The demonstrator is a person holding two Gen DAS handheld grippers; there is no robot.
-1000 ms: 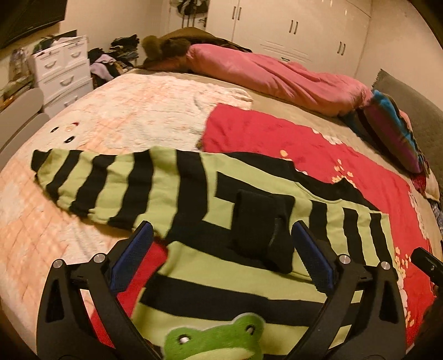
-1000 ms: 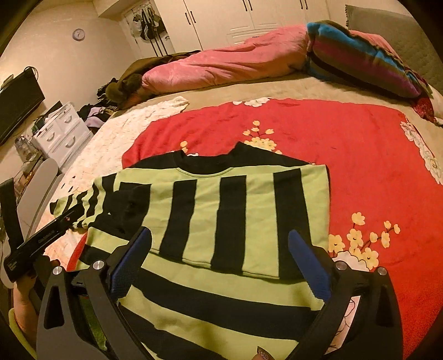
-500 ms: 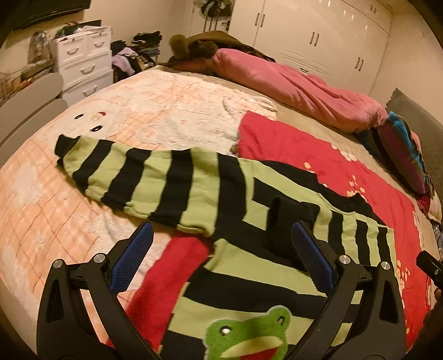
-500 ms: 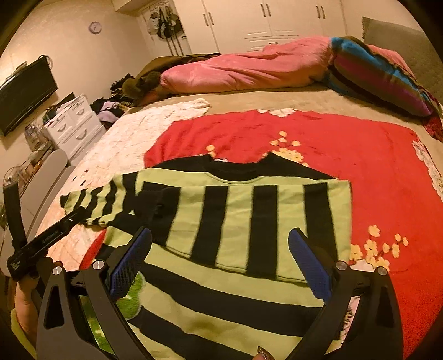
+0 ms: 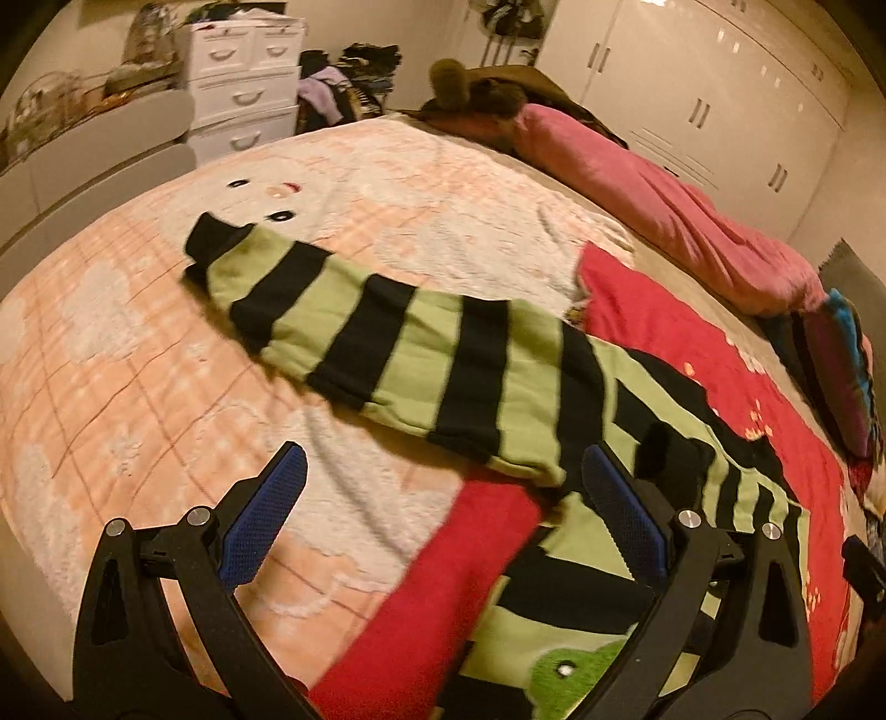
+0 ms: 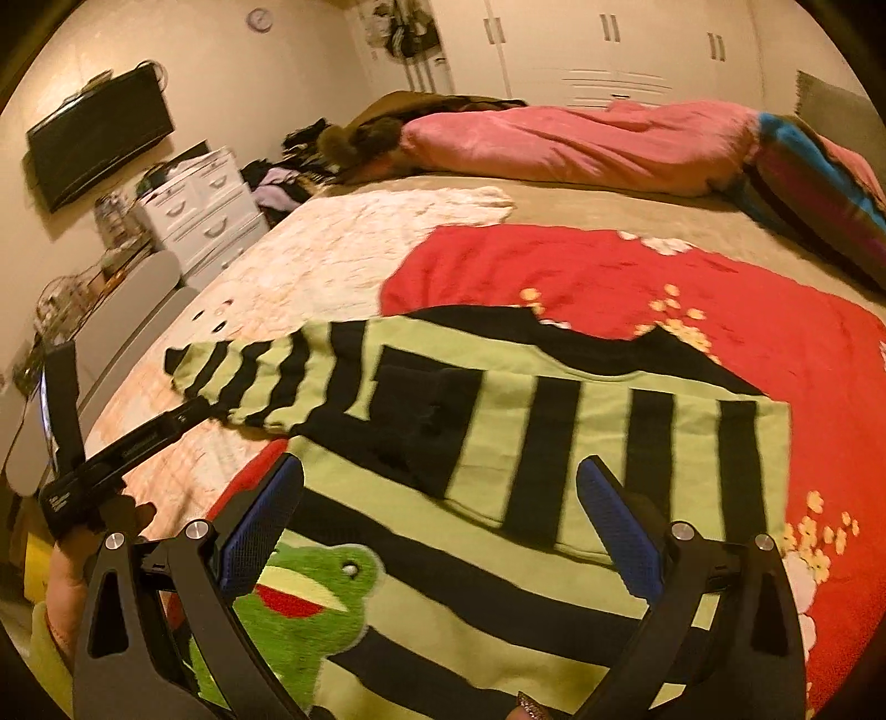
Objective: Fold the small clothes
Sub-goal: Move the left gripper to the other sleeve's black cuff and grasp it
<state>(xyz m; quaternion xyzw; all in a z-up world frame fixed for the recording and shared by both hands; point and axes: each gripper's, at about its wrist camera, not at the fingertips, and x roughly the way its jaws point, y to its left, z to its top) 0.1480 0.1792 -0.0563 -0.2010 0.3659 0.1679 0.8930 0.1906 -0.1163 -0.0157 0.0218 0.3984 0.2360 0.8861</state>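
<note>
A green and black striped sweater (image 6: 554, 443) with a frog patch (image 6: 299, 598) lies flat on the bed. Its right sleeve is folded across the chest. Its left sleeve (image 5: 387, 343) lies stretched out over the peach blanket, also seen in the right wrist view (image 6: 249, 371). My left gripper (image 5: 443, 515) is open and empty, hovering above the bed short of that sleeve near the armpit. My right gripper (image 6: 437, 526) is open and empty above the sweater's body. The left gripper body shows in the right wrist view (image 6: 111, 459).
A red flowered blanket (image 6: 664, 288) lies under the sweater, and a peach blanket (image 5: 138, 360) to its left. A pink duvet (image 6: 581, 144) and striped pillow (image 6: 819, 188) lie at the far side. White drawers (image 5: 243, 99) and wardrobes (image 6: 609, 44) stand beyond the bed.
My left gripper has swung left, away from the sweater's chest toward the outstretched sleeve. My right gripper has pulled back slightly, bringing the frog patch into view. Both stayed open.
</note>
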